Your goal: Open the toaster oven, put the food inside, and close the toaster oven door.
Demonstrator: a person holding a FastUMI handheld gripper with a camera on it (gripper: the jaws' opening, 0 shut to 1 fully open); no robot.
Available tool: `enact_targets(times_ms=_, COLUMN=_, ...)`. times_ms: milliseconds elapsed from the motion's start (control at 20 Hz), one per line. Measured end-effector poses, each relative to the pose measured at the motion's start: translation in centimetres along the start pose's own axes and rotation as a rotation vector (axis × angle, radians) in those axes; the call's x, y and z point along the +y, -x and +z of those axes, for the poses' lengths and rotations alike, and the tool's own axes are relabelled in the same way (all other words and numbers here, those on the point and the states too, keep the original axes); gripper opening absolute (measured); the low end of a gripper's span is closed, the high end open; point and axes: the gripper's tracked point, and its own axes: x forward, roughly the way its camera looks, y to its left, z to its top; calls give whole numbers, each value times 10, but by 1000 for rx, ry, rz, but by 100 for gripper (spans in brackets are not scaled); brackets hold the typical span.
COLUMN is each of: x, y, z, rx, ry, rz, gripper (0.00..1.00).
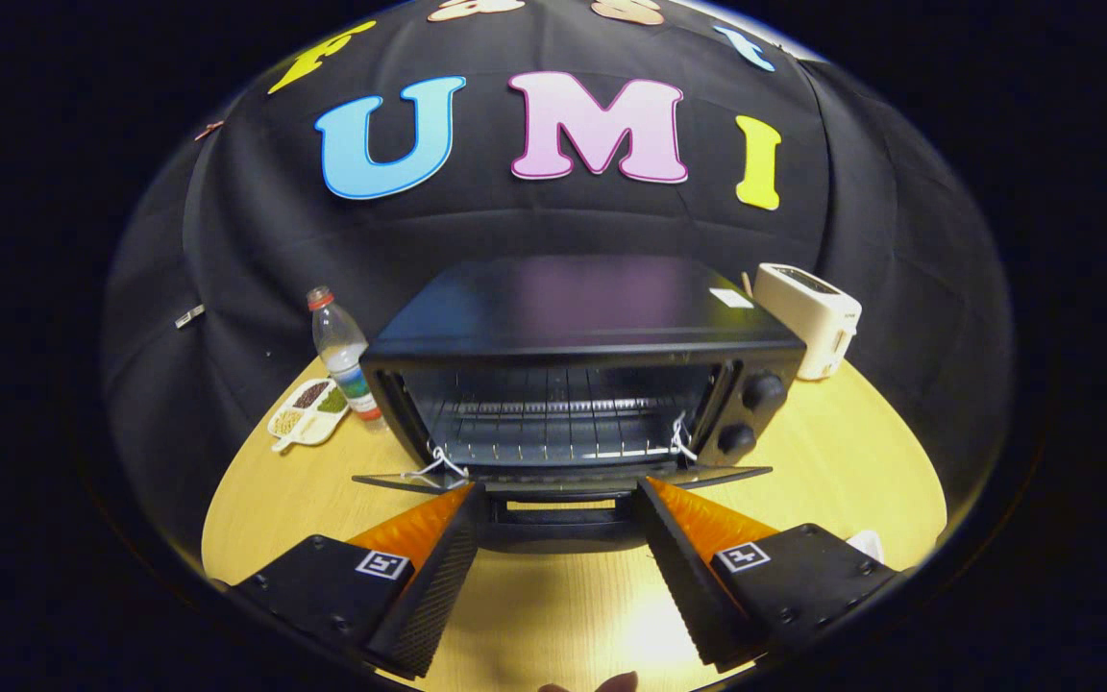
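Observation:
A black toaster oven (pixel 573 375) stands on the wooden table (pixel 842 461) straight ahead of my fingers. Its glass door (pixel 561 478) hangs folded down flat, with the handle (pixel 561 509) lying between my fingertips. Inside, a wire rack (pixel 553 428) is bare; no food lies on it. My gripper (pixel 561 495) is open, the two fingers spread wide on either side of the door handle, touching nothing. Two knobs (pixel 750 413) sit on the oven's right panel.
A plastic bottle (pixel 342 356) and a small divided dish (pixel 308 411) of grains stand left of the oven. A white pop-up toaster (pixel 808 317) sits behind its right corner. A white object (pixel 866 543) peeks out beside the right finger.

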Motion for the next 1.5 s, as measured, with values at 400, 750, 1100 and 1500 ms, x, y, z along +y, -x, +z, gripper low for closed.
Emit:
enact_targets(times_ms=400, x=-15, y=3, z=-81, rx=200, ry=-45, rz=-3, gripper=98)
enact_targets(times_ms=750, x=-28, y=56, z=-63, rx=185, ry=-20, rz=88, gripper=98)
enact_targets(times_ms=1100, x=-113, y=117, z=-42, rx=398, ry=-101, rz=170, gripper=99)
enact_targets(times_ms=1500, x=-282, y=129, z=-44, rx=571, ry=-33, rz=120, gripper=99)
